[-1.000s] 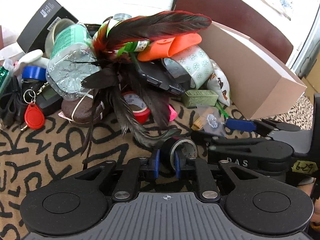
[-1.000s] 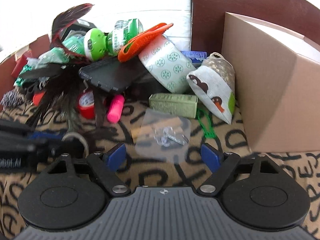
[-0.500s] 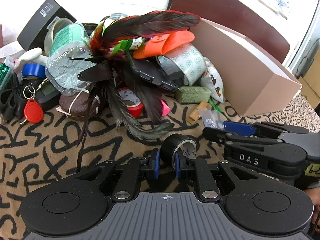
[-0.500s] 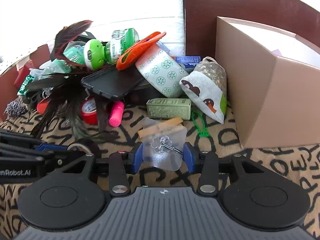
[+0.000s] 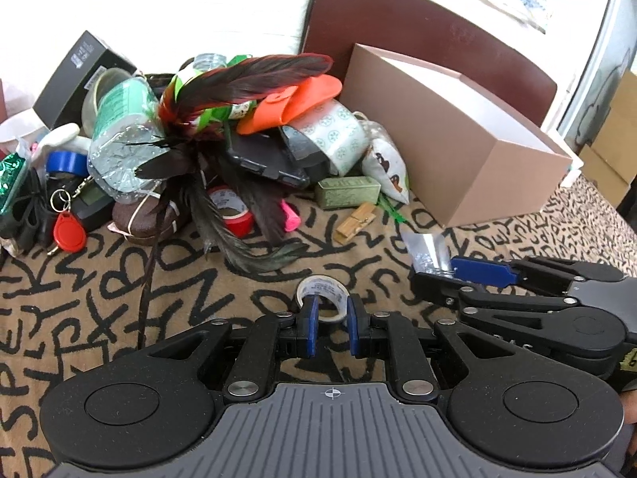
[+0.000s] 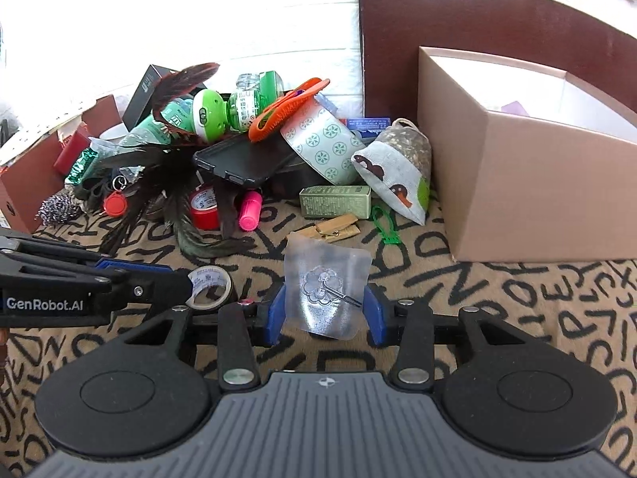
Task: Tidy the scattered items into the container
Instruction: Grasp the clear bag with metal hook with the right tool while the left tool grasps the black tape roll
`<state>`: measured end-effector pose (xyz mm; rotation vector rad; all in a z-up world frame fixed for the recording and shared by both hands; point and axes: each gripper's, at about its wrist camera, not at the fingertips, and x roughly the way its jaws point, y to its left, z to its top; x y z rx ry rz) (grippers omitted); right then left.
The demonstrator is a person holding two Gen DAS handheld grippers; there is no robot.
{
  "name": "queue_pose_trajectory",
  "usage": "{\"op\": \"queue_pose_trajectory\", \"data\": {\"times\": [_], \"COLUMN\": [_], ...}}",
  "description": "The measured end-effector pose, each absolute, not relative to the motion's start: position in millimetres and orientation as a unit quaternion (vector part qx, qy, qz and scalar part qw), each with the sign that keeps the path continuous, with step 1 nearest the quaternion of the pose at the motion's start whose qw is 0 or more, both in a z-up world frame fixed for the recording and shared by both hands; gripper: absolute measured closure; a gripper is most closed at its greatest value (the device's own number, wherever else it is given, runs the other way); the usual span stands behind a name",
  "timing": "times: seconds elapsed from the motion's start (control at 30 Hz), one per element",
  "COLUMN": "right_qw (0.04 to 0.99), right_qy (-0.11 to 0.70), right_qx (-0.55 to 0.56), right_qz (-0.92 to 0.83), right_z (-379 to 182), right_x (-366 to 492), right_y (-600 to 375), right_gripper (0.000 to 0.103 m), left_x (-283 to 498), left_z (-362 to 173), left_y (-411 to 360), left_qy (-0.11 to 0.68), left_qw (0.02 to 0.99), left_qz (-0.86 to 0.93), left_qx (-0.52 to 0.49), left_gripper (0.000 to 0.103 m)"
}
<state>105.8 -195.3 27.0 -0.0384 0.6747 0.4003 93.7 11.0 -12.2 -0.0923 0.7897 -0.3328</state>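
Observation:
My left gripper [image 5: 329,328] is shut on a small roll of clear tape [image 5: 323,294] and holds it above the patterned cloth; the roll also shows in the right wrist view [image 6: 210,287]. My right gripper [image 6: 325,312] is shut on a clear plastic bag with a hook inside [image 6: 327,290], lifted off the cloth; the bag also shows in the left wrist view [image 5: 428,251]. The open tan cardboard box [image 6: 517,183] stands at the right, also in the left wrist view [image 5: 450,139]. A heap of scattered items lies to its left.
The heap holds dark feathers [image 5: 223,127], a plastic bottle [image 5: 119,139], an orange brush [image 5: 294,99], a patterned tape roll [image 6: 322,143], a green box [image 6: 336,201], a cloth pouch [image 6: 398,175], red tape [image 6: 205,207] and wooden pegs [image 6: 330,229]. A dark red chair back [image 6: 458,20] stands behind the box.
My right gripper has closed on the plastic bag and lifted it. My left gripper has pulled back and up with the tape roll. Both views have drawn away from the heap.

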Motion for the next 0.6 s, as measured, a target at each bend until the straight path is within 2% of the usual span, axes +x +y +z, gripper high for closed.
{"op": "queue_pose_trajectory", "data": {"times": [0.03, 0.07, 0.1, 0.17, 0.23, 0.33, 0.47, 0.5, 0.53, 0.6], "right_qw": [0.925, 0.925, 0.926, 0.926, 0.926, 0.925, 0.924, 0.923, 0.923, 0.923], "right_qy": [0.327, 0.326, 0.325, 0.324, 0.325, 0.330, 0.333, 0.333, 0.333, 0.334], "right_qx": [-0.019, -0.018, -0.018, -0.018, -0.018, -0.014, -0.011, -0.012, -0.012, -0.012], "right_qz": [0.194, 0.194, 0.193, 0.192, 0.191, 0.188, 0.190, 0.190, 0.191, 0.191], "right_z": [28, 29, 29, 30, 29, 26, 23, 23, 23, 23], "right_x": [103, 101, 98, 95, 93, 94, 94, 93, 93, 94], "right_y": [-197, -199, -200, -204, -206, -209, -210, -210, -210, -210], "right_gripper": [0.056, 0.056, 0.056, 0.056, 0.056, 0.056, 0.056, 0.056, 0.056, 0.056], "left_x": [94, 96, 98, 103, 104, 108, 123, 126, 125, 123], "left_z": [-13, -15, -16, -19, -20, -22, -35, -39, -41, -39], "left_y": [10, 10, 10, 12, 10, -2, -11, -11, -12, -12], "left_qy": [0.384, 0.384, 0.386, 0.391, 0.389, 0.381, 0.397, 0.405, 0.396, 0.395], "left_qw": [0.909, 0.910, 0.909, 0.905, 0.905, 0.911, 0.907, 0.904, 0.908, 0.908], "left_qz": [-0.158, -0.155, -0.155, -0.158, -0.164, -0.157, -0.138, -0.135, -0.130, -0.131], "left_qx": [-0.036, -0.029, -0.031, -0.045, -0.047, -0.010, 0.016, 0.021, 0.032, 0.040], "left_gripper": [0.089, 0.069, 0.067, 0.051, 0.048, 0.036, 0.038, 0.042, 0.060, 0.064]}}
